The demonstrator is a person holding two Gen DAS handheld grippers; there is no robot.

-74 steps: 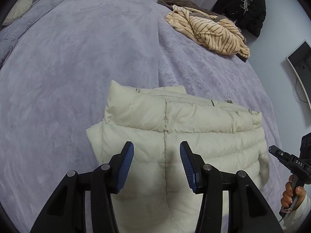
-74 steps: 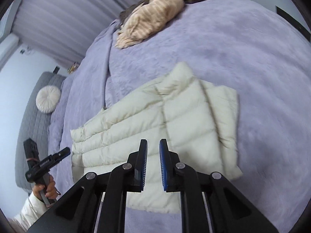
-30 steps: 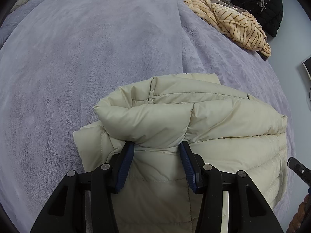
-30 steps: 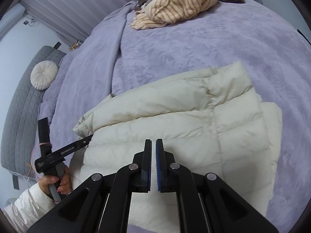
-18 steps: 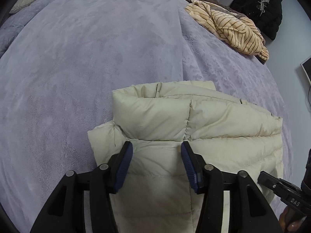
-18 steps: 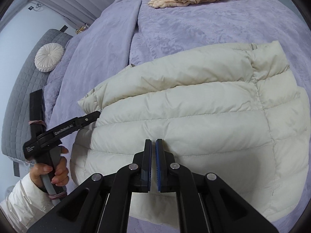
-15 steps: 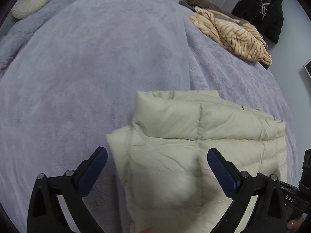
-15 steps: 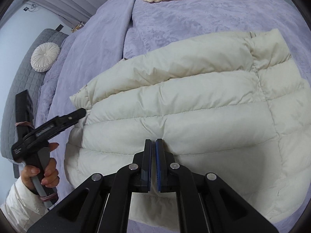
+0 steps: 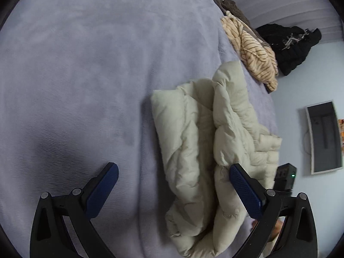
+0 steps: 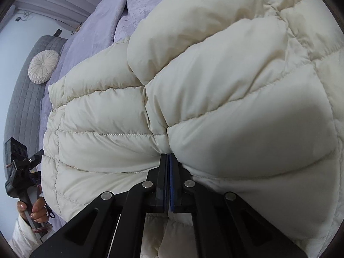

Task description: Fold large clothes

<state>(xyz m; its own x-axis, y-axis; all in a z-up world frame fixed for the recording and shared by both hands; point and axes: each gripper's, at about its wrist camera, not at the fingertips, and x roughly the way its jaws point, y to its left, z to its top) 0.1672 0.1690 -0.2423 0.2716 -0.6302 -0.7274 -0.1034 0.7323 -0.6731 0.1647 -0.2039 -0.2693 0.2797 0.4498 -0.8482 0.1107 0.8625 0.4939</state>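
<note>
A cream quilted puffer jacket (image 9: 200,142) lies bunched and folded on the purple bed cover (image 9: 75,75). My left gripper (image 9: 172,185) is wide open and empty above the bed, with the jacket's left edge between its blue pads. In the right wrist view the jacket (image 10: 215,86) fills the frame, puffed up and lifted. My right gripper (image 10: 168,163) is shut on a fold of the jacket's near edge. The left gripper (image 10: 21,165) shows at the far left, held by a hand.
A tan striped garment (image 9: 253,51) and a black coat (image 9: 290,43) lie at the bed's far right edge. A wall screen (image 9: 324,137) hangs on the right. A round pillow (image 10: 43,66) rests against the grey headboard (image 10: 23,99).
My left gripper let go of the jacket, opened wide and swung left. My right gripper, shut on the jacket, has lifted it, so the jacket now bunches and fills its view.
</note>
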